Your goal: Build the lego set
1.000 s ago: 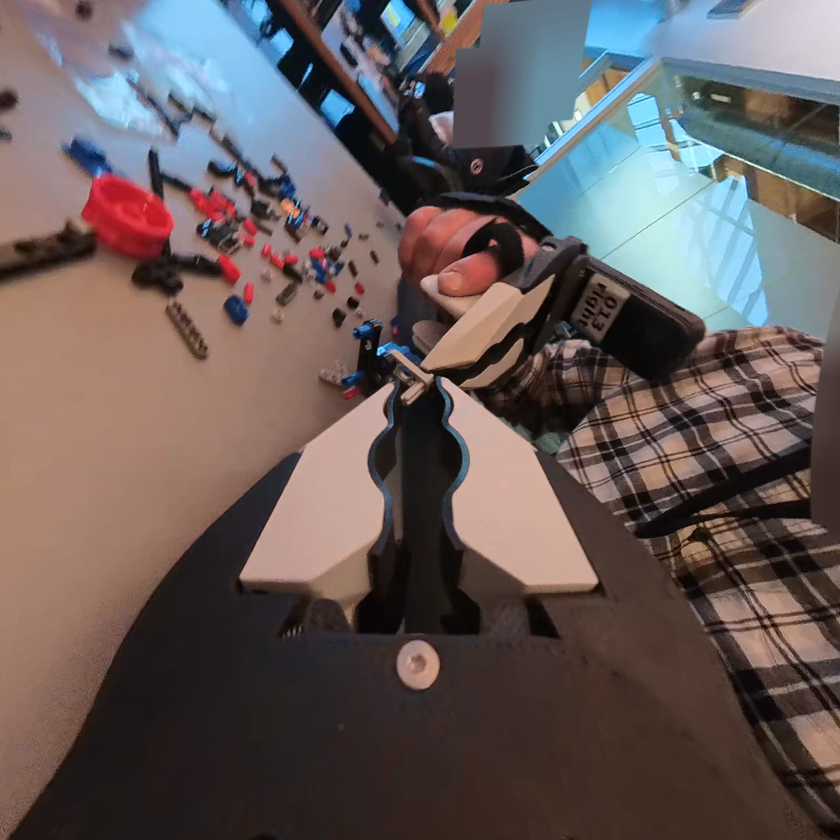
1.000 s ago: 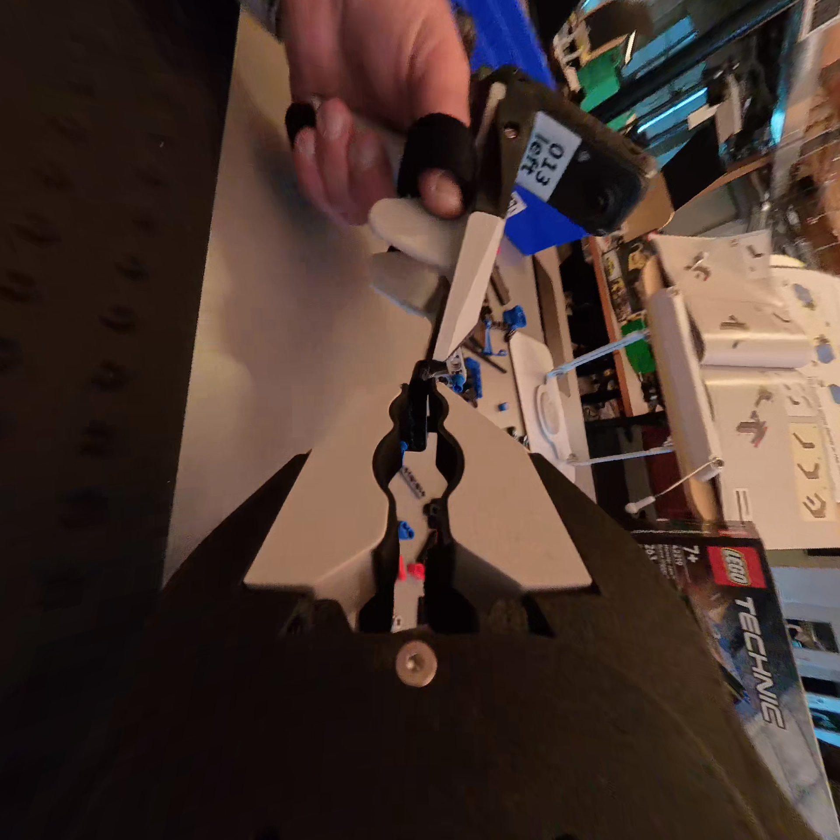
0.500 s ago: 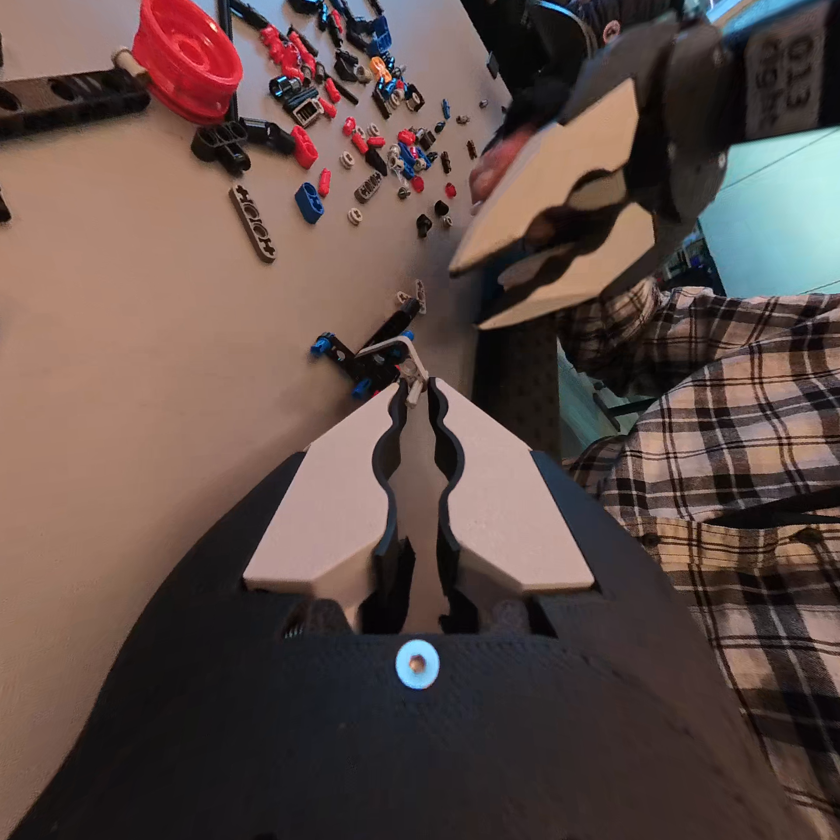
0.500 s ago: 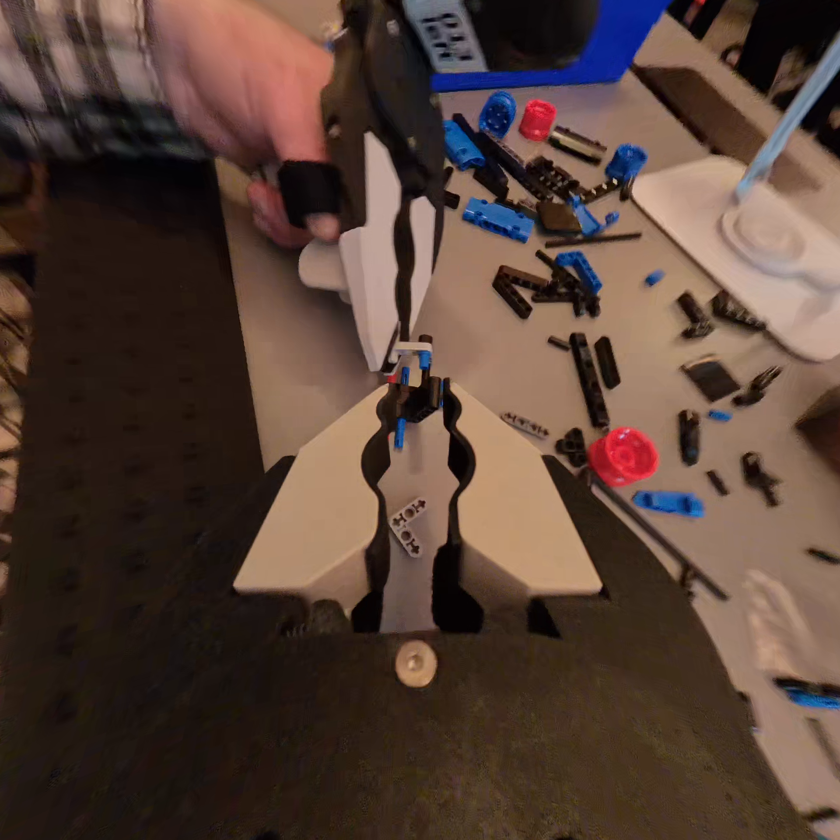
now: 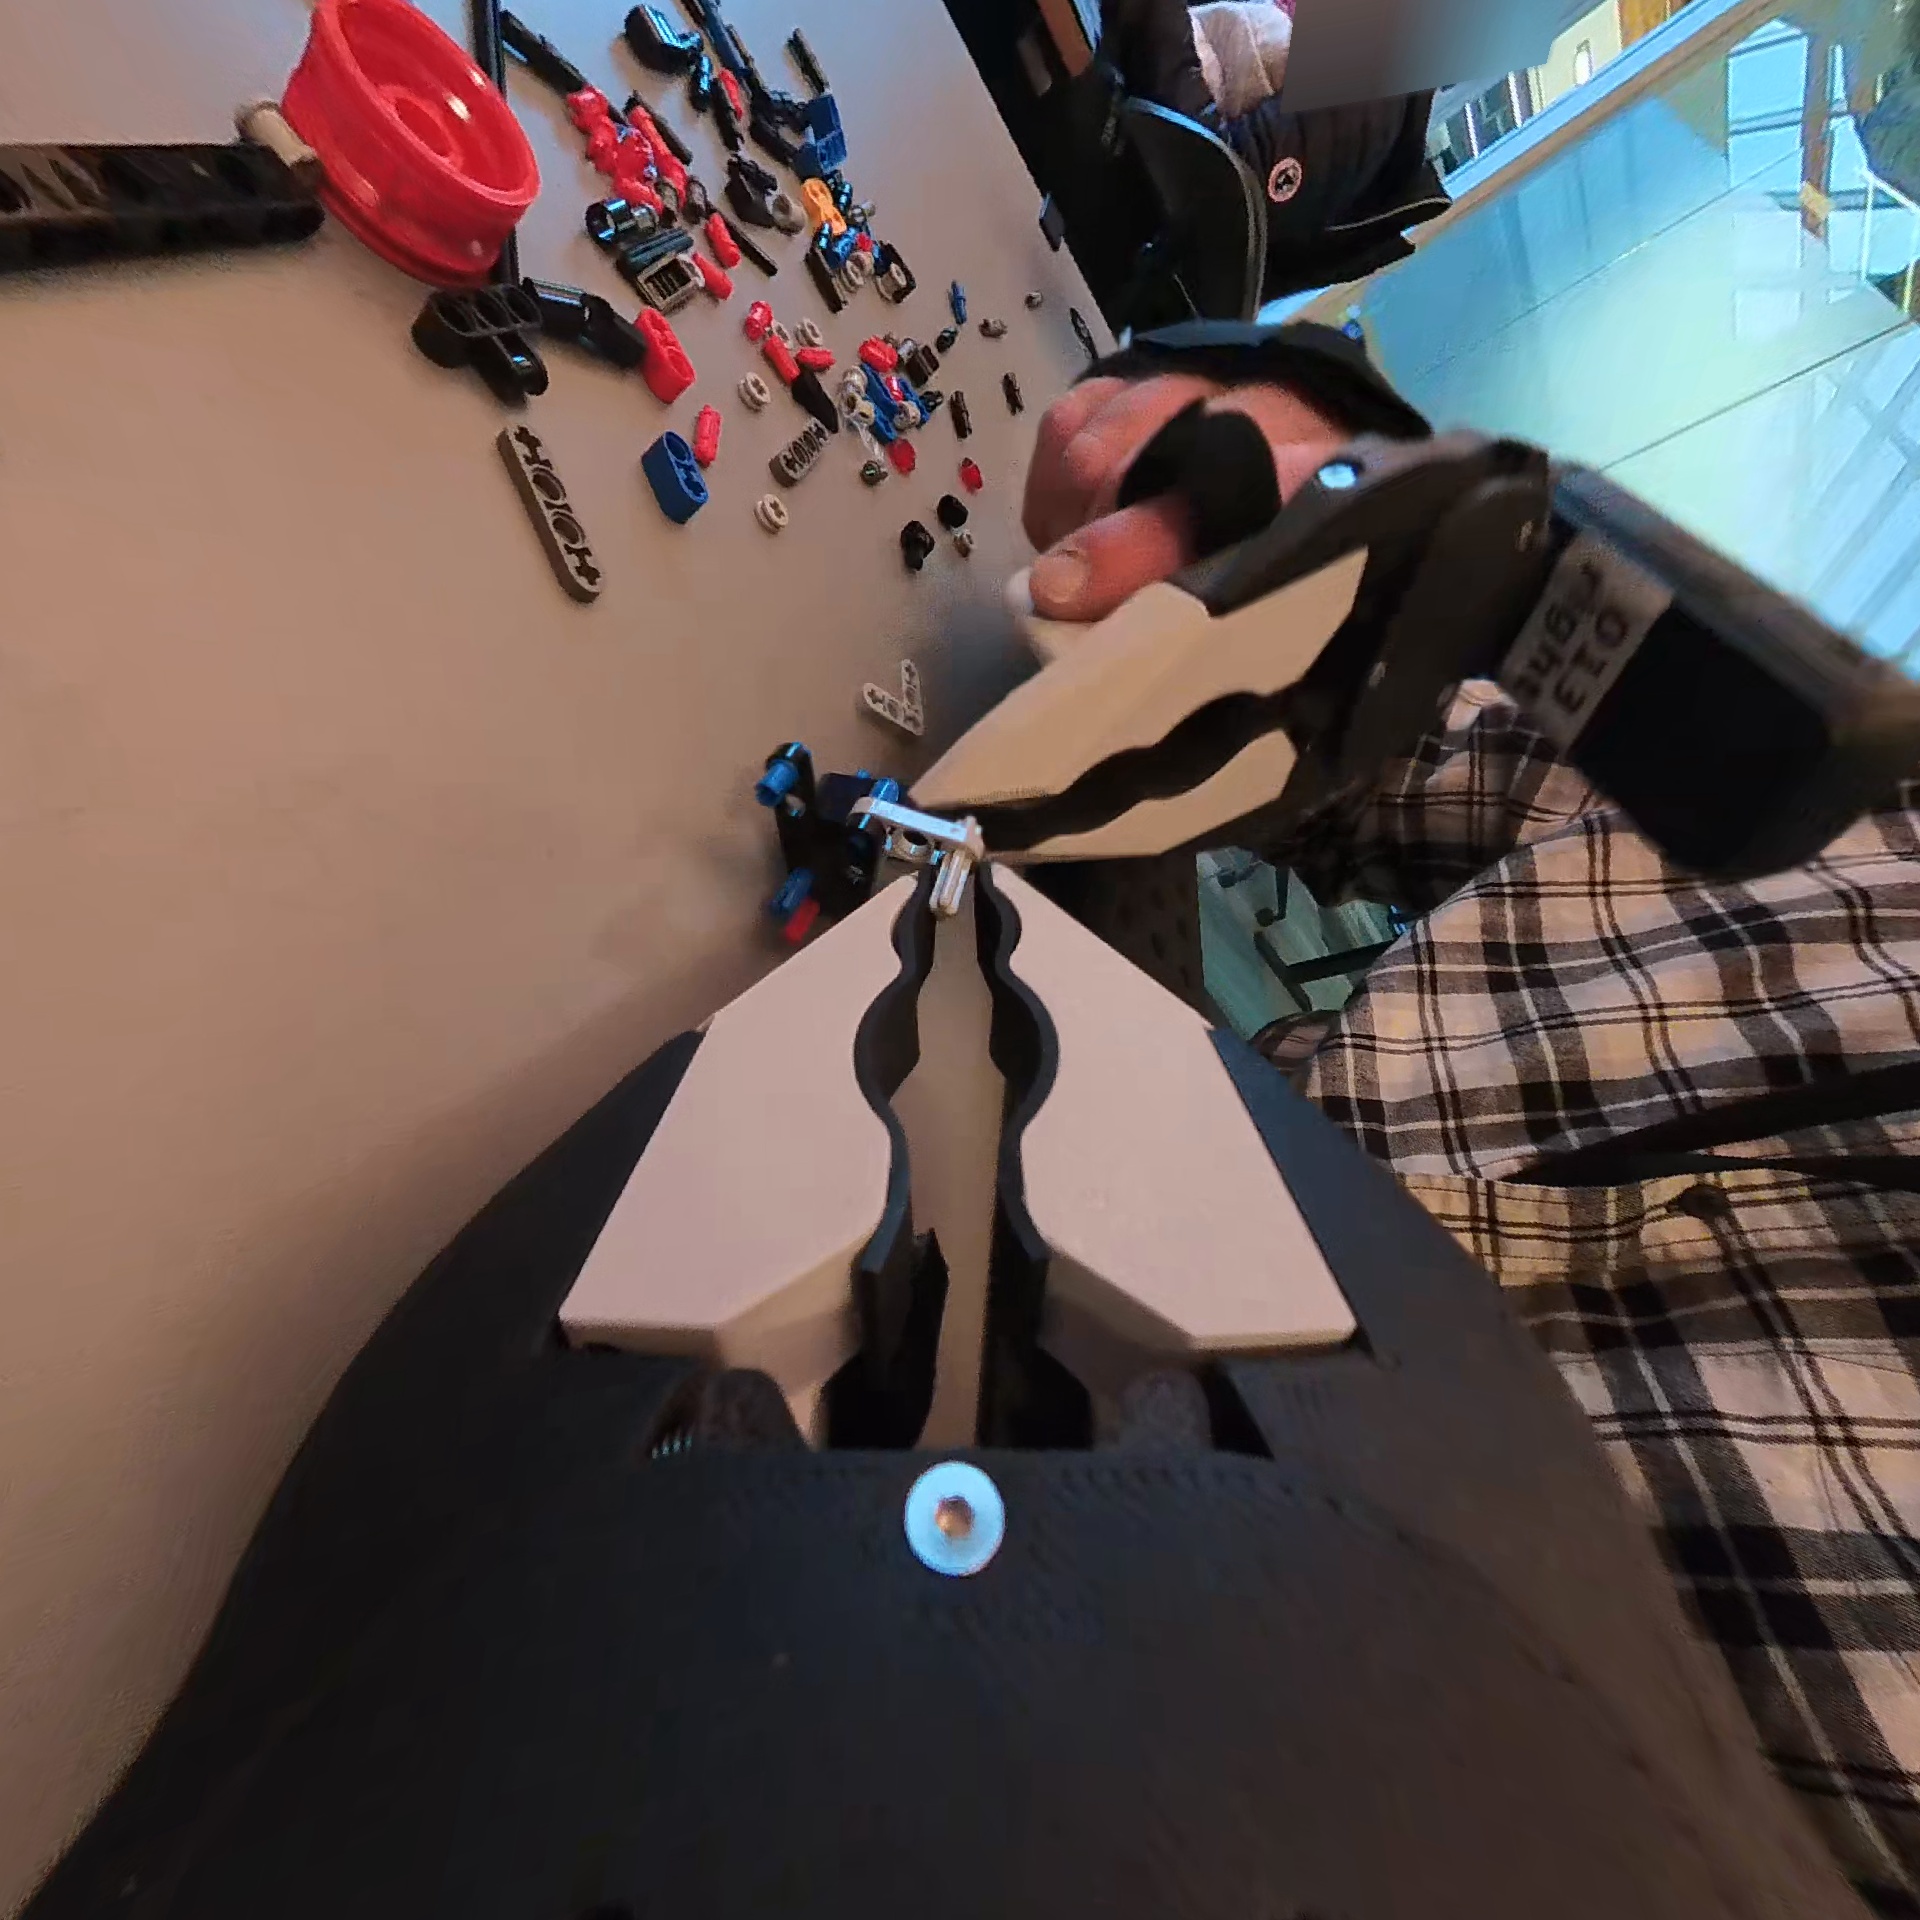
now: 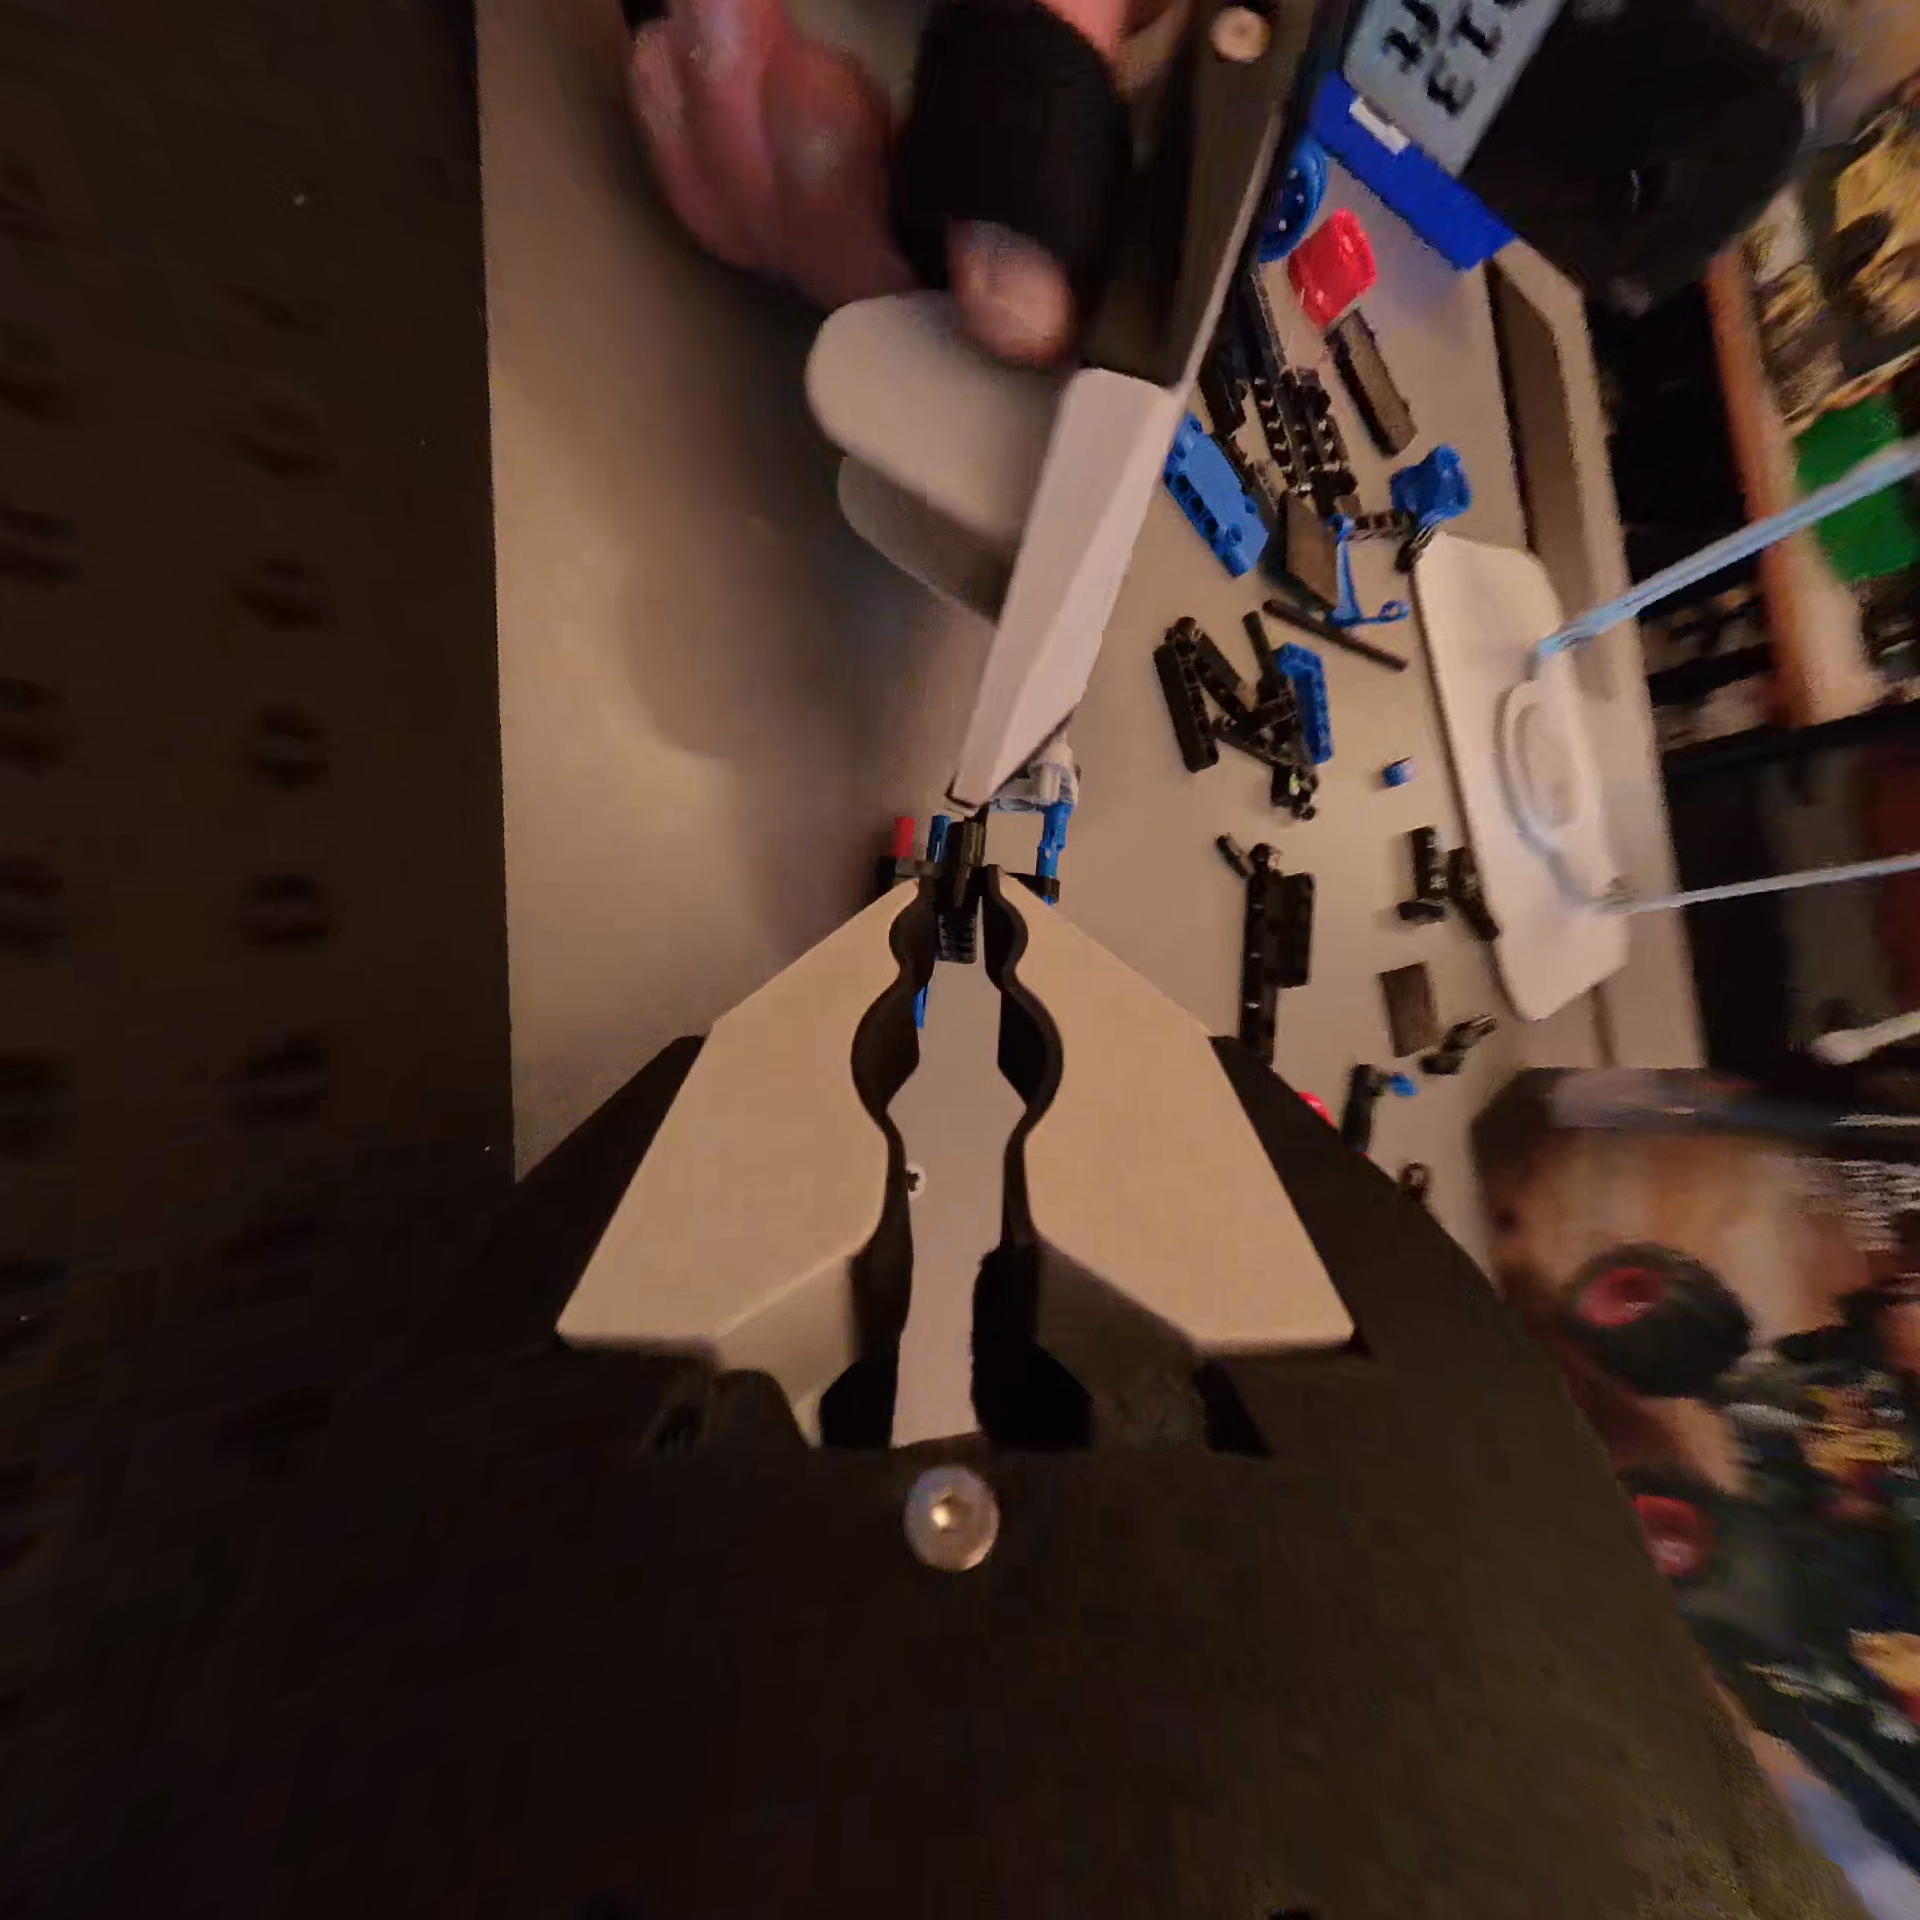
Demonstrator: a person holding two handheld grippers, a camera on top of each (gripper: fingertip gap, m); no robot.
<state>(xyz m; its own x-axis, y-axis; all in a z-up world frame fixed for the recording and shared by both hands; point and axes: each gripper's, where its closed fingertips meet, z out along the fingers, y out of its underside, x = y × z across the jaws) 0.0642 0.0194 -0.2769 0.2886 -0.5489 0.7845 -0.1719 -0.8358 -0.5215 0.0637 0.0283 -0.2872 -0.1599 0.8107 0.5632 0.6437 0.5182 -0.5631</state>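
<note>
1. Left wrist view: the left gripper [image 5: 951, 883], jaws nearly pressed together, pinches the light-grey angled lego piece [image 5: 928, 831] by one end. That piece meets the small black lego assembly with blue and red pins [image 5: 821, 842], held just above the grey bench [image 5: 312, 831]. With so thin a hold, I judge the piece may twist out.

2. Right wrist view: the right gripper [image 6: 961, 899], jaws pinching the assembly's black beam. Misaligned pins could jam, or a hard push could drop it.
</note>
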